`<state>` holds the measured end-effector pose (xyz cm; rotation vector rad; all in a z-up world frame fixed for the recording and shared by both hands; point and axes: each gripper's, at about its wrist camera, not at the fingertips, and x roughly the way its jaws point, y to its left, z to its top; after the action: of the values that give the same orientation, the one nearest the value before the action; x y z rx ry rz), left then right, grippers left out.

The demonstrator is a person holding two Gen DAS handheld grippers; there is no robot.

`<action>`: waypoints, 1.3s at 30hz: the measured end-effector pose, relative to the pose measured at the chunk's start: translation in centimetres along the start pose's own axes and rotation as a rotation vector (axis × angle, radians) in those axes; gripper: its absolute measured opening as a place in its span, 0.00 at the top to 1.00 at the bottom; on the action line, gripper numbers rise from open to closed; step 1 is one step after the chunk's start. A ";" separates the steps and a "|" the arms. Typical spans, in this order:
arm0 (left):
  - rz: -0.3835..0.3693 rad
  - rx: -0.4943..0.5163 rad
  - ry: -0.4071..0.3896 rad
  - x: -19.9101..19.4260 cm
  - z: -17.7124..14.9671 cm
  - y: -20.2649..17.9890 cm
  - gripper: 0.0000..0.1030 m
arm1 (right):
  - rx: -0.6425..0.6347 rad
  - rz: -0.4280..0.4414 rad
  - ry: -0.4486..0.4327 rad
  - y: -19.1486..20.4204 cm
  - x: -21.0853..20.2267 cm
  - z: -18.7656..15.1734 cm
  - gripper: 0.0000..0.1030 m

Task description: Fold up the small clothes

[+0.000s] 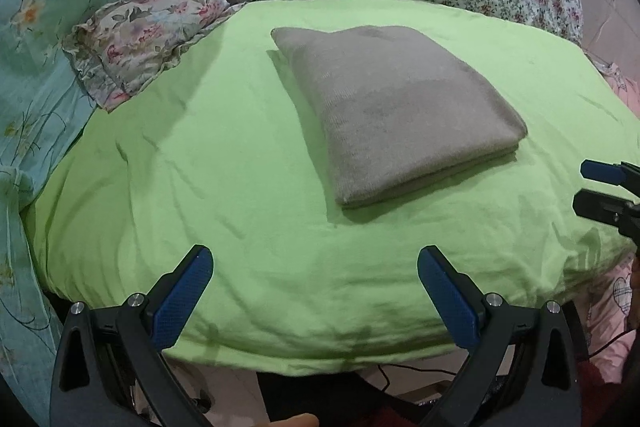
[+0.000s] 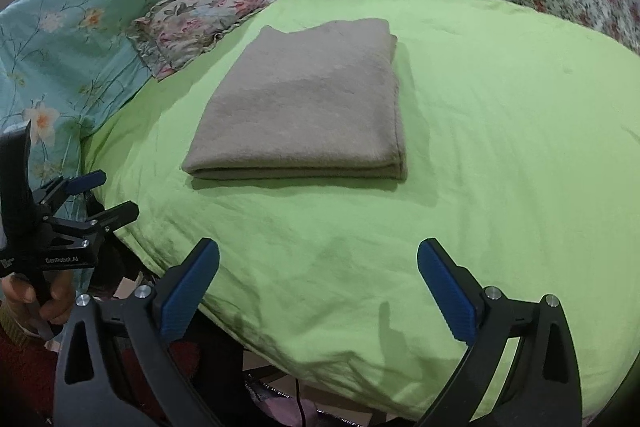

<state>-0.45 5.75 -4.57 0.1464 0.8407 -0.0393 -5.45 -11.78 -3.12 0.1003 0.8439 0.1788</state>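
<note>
Green sheet (image 1: 240, 187) bears folded grey garment (image 1: 392, 115); both hand-held grippers gape.

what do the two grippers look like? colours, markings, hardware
Both match: left gripper and right gripper have black triangular cut-out frames, blue textured pads on the jaws and silver pivot bolts. White "GenRobot.AI" lettering marks the left one's body, held by a bare hand.

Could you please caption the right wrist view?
Folded grey knit garment lying on green bedsheet, open right gripper held clear.
</note>
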 end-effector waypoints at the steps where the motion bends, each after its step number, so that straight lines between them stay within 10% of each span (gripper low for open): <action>1: 0.004 -0.005 -0.002 0.2 0.3 0.1 0.01 | -0.004 0.003 -0.001 0.1 0.2 0.1 0.03; 39: 0.046 -0.035 0.043 3.2 6.5 0.2 0.01 | -0.004 0.017 0.020 -1.1 3.2 7.6 0.03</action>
<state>6.49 5.03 -2.65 0.1343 0.8801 0.0215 2.43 -12.38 -0.65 0.1025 0.8632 0.1974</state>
